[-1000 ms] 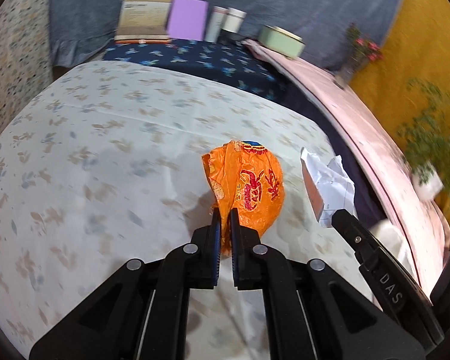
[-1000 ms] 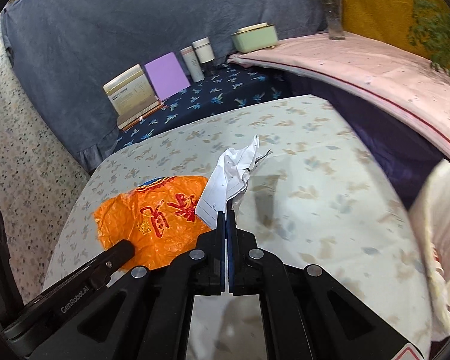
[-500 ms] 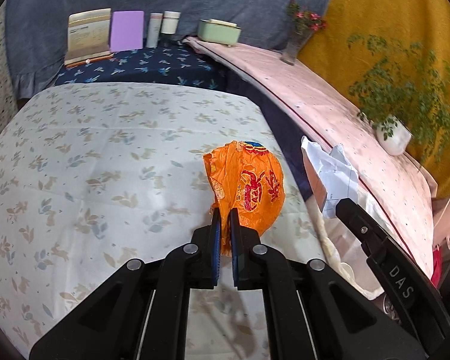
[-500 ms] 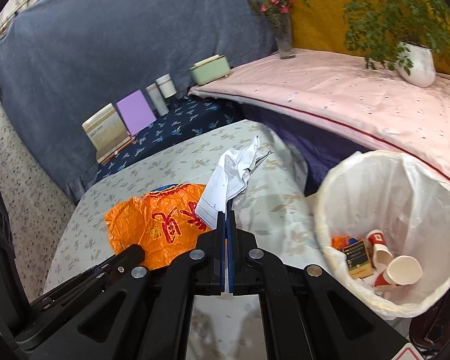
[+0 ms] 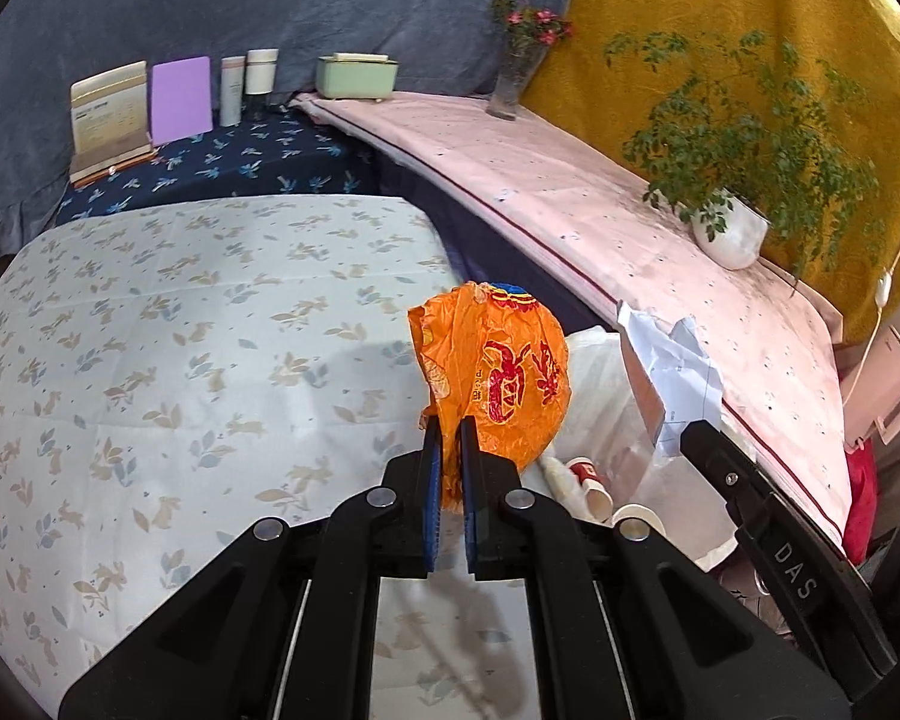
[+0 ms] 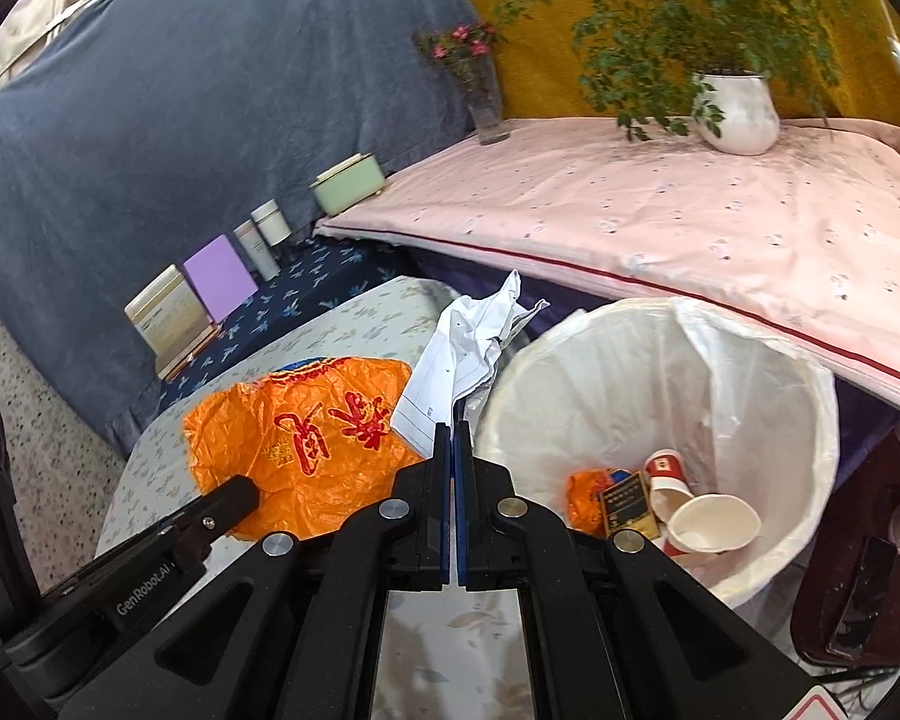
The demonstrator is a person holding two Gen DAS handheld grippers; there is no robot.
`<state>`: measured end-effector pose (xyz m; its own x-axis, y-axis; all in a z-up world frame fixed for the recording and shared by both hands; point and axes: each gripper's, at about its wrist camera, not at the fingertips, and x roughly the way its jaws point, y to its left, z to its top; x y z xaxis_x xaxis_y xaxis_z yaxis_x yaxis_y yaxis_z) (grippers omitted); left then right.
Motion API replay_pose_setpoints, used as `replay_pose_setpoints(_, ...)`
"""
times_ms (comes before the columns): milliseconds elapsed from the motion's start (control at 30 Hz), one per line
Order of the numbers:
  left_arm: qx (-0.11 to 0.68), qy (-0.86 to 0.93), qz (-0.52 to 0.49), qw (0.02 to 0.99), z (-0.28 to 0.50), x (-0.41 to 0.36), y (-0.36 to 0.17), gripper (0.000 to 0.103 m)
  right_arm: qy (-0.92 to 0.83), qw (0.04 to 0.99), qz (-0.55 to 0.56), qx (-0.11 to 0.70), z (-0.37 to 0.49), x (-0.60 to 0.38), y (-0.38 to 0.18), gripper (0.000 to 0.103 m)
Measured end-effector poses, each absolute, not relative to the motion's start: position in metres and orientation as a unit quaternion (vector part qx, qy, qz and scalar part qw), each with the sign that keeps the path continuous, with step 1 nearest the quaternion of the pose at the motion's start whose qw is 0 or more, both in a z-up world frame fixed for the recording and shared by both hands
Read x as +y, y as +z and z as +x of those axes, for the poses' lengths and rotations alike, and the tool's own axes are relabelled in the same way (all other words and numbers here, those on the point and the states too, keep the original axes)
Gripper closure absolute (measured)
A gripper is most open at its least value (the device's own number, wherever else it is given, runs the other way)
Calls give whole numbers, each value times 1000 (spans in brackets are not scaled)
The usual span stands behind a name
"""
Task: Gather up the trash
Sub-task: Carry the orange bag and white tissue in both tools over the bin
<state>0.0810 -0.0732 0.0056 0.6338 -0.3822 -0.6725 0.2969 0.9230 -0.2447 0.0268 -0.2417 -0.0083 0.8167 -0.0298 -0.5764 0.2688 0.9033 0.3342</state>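
Black left gripper with blue pads, pinched on an orange plastic bag printed with red characters and a blue-and-yellow band at its 12 o'clock edge. Black right gripper, blue-padded too, clamped on white crumpled paper with faint ruled lines. At 3 o'clock of that paper, a translucent white liner in the trash bin, holding red-and-white paper cups and a black-and-gold box. Cream tablecloth with tan and grey-blue leaf sprigs. Pink bedspread, dark red piping. Mustard wall hanging; slate-blue drape; lilac card.
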Motion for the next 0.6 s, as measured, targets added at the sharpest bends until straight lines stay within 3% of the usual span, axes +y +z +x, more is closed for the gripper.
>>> replay_pose_setpoints(600,374,-243,-21,895,68,-130,15,98,-134,921,237,278,-11,-299,-15,101)
